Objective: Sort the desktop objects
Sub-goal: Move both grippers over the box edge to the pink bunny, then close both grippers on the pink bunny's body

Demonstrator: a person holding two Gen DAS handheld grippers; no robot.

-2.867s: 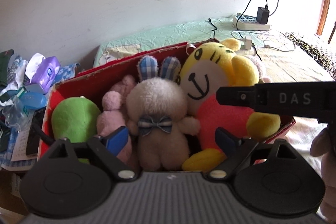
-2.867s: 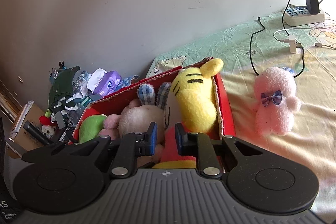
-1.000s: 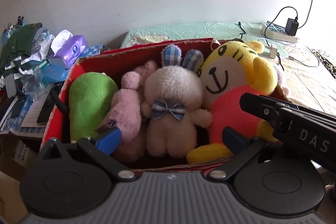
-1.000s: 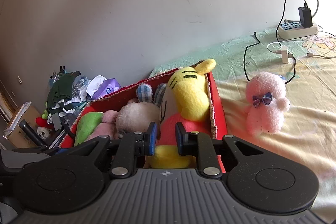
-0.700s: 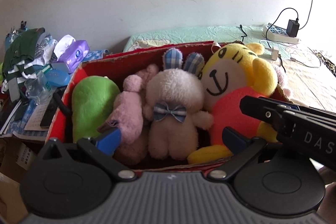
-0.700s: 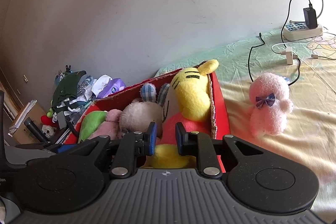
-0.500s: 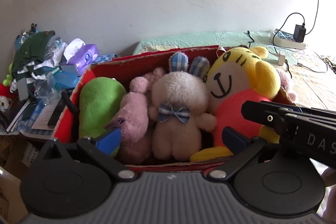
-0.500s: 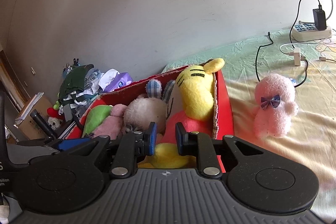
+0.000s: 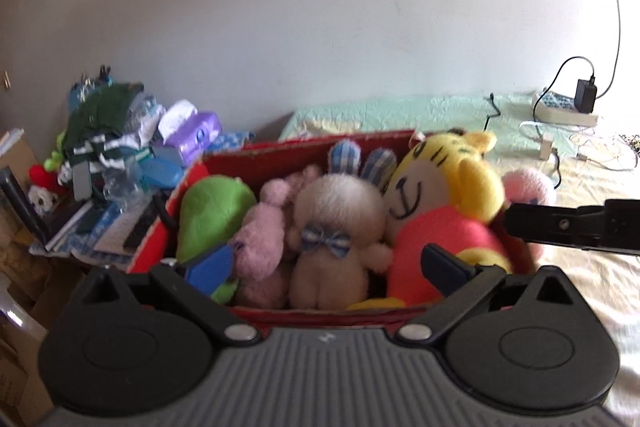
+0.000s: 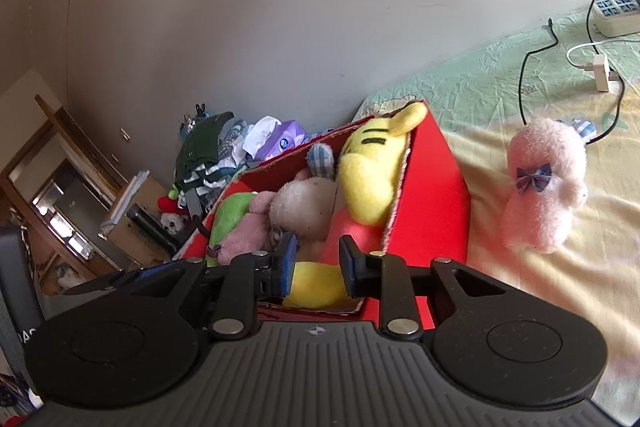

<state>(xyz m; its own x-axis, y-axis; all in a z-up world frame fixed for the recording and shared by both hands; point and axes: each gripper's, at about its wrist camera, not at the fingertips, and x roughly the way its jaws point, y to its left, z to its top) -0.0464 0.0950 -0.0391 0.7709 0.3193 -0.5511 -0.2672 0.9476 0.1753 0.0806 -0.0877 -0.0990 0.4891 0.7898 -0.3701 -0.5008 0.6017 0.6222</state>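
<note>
A red box (image 9: 304,147) (image 10: 432,187) on the bed holds a green plush (image 9: 212,211), a pink plush (image 9: 260,239), a beige bunny with a plaid bow (image 9: 332,223) and a yellow tiger in red (image 9: 436,195) (image 10: 372,163). A pink plush with a blue bow (image 10: 540,183) sits on the sheet right of the box. My left gripper (image 9: 324,267) is open and empty in front of the box. My right gripper (image 10: 316,267) has its jaws close together with a narrow gap, empty, above the box's near end.
A power strip (image 9: 560,107) with charger and cables (image 10: 600,67) lies on the bed at the far right. A cluttered pile of clothes, tissue pack and bottles (image 9: 132,147) sits left of the box. A wooden mirror frame (image 10: 60,187) stands far left.
Both grippers have pulled back and risen from the box, which looks smaller now. The right view has swung left and tilted. The plush toys have not moved.
</note>
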